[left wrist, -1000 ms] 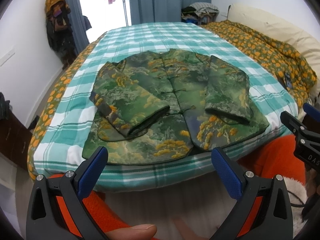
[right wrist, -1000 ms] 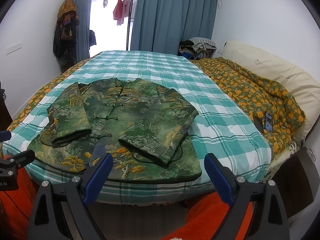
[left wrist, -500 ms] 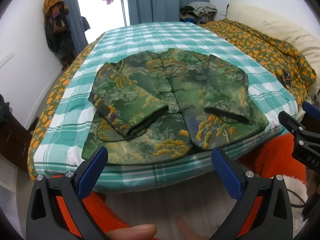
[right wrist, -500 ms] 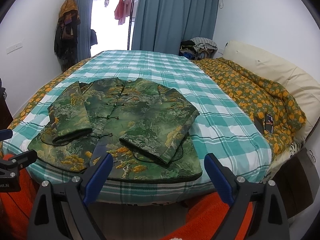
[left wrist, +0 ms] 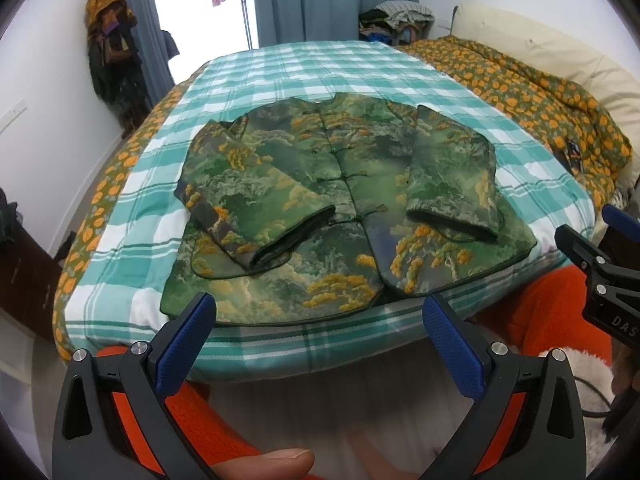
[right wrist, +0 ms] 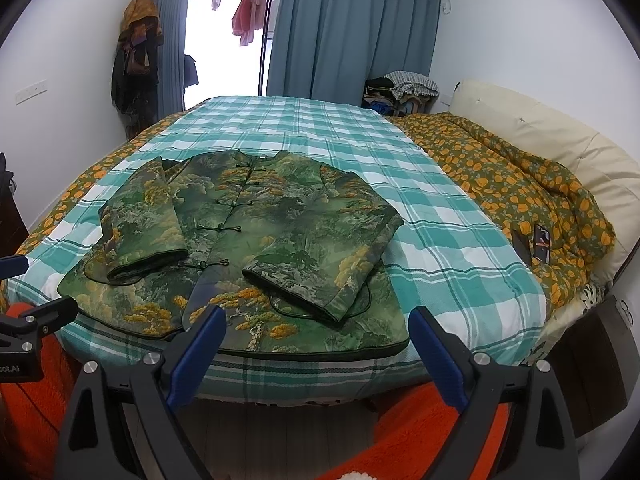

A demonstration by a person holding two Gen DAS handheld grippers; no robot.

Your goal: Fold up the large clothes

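I see the green jacket (left wrist: 344, 216) lying flat on the bed (left wrist: 304, 68), close to the near edge, with its hem almost along that edge. Both sleeves are folded in over the front: one sleeve (left wrist: 256, 208) crosses the left part of the body, the other sleeve (left wrist: 452, 184) lies straight on the right part. The knot buttons down the middle are closed.

My left gripper (left wrist: 320, 316) hangs in front of the near edge of the bed, just short of the hem. Its blue fingers (left wrist: 188, 340) stand wide apart and hold nothing. My right gripper (right wrist: 318, 332) is also before the near edge, toward the right part of the hem, with fingers (right wrist: 436, 356) spread wide and nothing between them.

An orange-flowered quilt (right wrist: 512, 184) lies along the right edge of the bed, and a phone (right wrist: 542, 240) rests on it. Blue curtains (right wrist: 352, 28) hang behind the far edge.
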